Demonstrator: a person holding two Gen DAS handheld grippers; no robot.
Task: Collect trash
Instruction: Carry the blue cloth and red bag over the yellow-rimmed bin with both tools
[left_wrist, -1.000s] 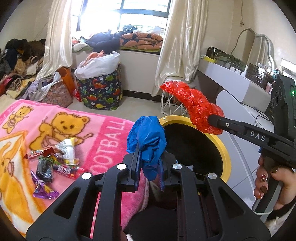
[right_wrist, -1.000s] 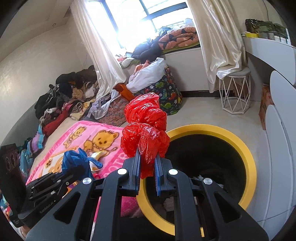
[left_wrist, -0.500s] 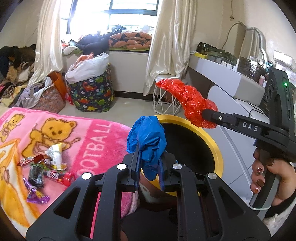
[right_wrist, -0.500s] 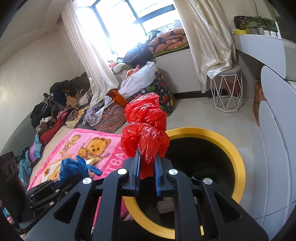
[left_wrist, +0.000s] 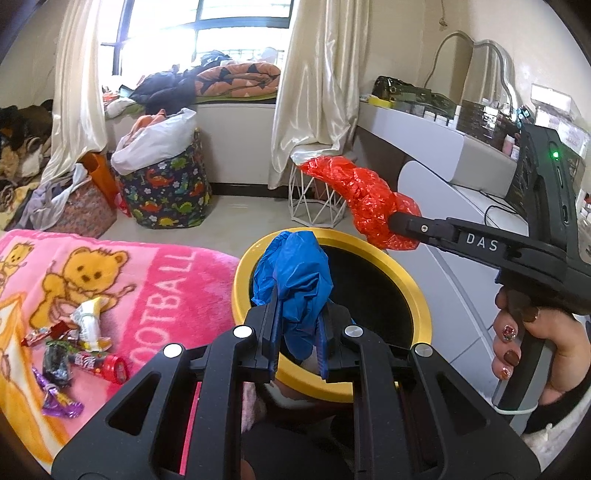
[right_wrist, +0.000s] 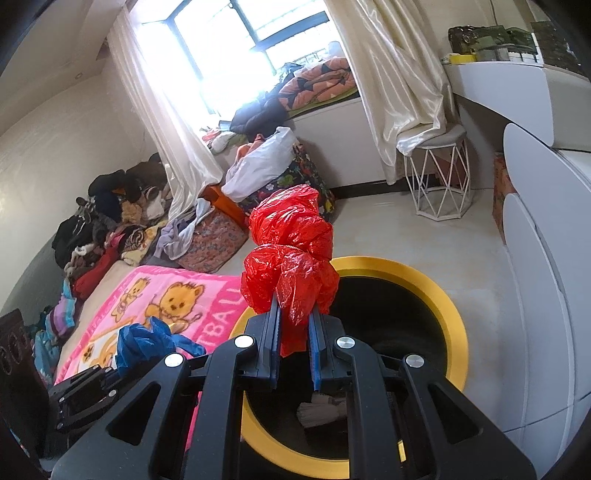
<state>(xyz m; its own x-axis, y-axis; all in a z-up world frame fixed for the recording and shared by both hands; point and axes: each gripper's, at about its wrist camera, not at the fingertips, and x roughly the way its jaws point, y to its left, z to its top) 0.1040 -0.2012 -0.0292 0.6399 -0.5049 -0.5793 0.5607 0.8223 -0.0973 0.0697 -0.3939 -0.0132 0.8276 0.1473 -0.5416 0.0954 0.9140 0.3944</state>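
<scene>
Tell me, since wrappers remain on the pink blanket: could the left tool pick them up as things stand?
Probably not yet. The left tool is shut on a blue plastic bag over the yellow-rimmed bin; the wrappers lie unobstructed, but its jaws are occupied.

A crumpled blue plastic bag (left_wrist: 295, 280) and a crinkled, glossy red plastic bag (right_wrist: 291, 251), both thin film. A fuzzy pink fleece blanket (left_wrist: 155, 273) carries shiny foil candy wrappers (left_wrist: 62, 354). The bin's yellow rim (right_wrist: 448, 310) looks smooth and matt. Satin cream curtains (left_wrist: 317, 92) gleam softly. Both grippers' black plastic is matt.
</scene>
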